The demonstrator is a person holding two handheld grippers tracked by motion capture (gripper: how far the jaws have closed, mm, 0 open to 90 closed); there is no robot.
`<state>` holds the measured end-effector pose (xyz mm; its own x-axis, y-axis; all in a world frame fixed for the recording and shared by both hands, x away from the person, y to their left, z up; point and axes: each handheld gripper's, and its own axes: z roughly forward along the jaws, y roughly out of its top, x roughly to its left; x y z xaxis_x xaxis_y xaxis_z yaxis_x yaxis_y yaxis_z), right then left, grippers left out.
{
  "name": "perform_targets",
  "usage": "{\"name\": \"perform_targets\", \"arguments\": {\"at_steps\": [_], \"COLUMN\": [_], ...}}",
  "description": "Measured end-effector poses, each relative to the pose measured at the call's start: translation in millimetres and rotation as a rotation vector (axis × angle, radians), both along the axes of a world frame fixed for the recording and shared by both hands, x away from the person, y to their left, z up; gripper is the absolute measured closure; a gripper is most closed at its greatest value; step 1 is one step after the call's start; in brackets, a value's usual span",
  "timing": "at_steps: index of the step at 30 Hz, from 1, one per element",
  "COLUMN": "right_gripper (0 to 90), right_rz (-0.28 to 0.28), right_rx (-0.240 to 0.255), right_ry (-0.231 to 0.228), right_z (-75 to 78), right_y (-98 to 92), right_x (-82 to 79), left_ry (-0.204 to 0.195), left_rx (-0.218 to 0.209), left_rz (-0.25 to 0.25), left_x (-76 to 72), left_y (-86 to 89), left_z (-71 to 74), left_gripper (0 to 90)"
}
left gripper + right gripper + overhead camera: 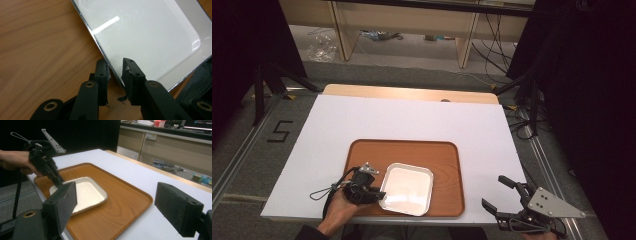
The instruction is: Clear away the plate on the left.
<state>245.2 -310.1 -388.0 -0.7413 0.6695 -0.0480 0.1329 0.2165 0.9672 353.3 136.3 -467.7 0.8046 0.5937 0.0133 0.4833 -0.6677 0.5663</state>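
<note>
Your left hand [337, 210] is holding the left gripper [379, 194] at the near left edge of the metal dish [407, 189], its jaws straddling the rim with one outside and one inside; they are sitting narrowly apart, and whether they are actually pinching the rim is hard to tell. The dish is lying flat on the wooden tray [447, 165], towards its front. Further right, your right gripper [500, 192] is hovering off the tray near the table's [362, 120] front right corner, jaws spread wide around nothing.
</note>
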Motion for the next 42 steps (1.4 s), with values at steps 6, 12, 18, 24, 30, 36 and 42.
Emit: {"name": "perform_targets", "arguments": {"at_steps": [6, 12, 18, 24, 30, 36, 42], "right_gripper": [18.8, 18.9, 18.8, 18.8, 18.8, 18.8, 18.8], "right_rz": [-0.002, 0.0, 0.001, -0.002, -0.005, -0.002, -0.012], "right_rx": [-0.008, -0.005, 0.002, -0.027, -0.025, -0.026, -0.016], "right_ry": [-0.025, -0.027, 0.002, -0.011, 0.009, -0.015, 0.003], "right_z": [0.1, 0.2, 0.1, 1.1, 0.9, 1.0, 0.4], "right_y": [-0.4, -0.3, 0.2, -1.6, -0.5, -1.2, 0.1], "right_x": [1.3, 1.4, -0.1, 0.6, -0.8, 0.7, -0.7], "left_ry": [0.019, 0.027, -0.003, 0.006, 0.029, -0.014, -0.14], "left_rx": [0.011, 0.01, 0.016, 0.009, 0.003, -0.021, 0.05], "left_rz": [-0.014, -0.016, 0.012, 0.009, -0.015, -0.01, 0.056], "left_x": [-4.5, -9.0, -14.1, -16.7, -18.5, -16.7, -16.8], "left_y": [2.6, 4.3, 3.7, 6.7, 7.0, 11.3, 16.5], "left_z": [1.3, 1.8, 2.5, 2.9, 3.9, 9.5, 16.1], "left_gripper": [72.0, 70.5, 68.6, 68.2, 64.4, 51.7, 46.2]}}
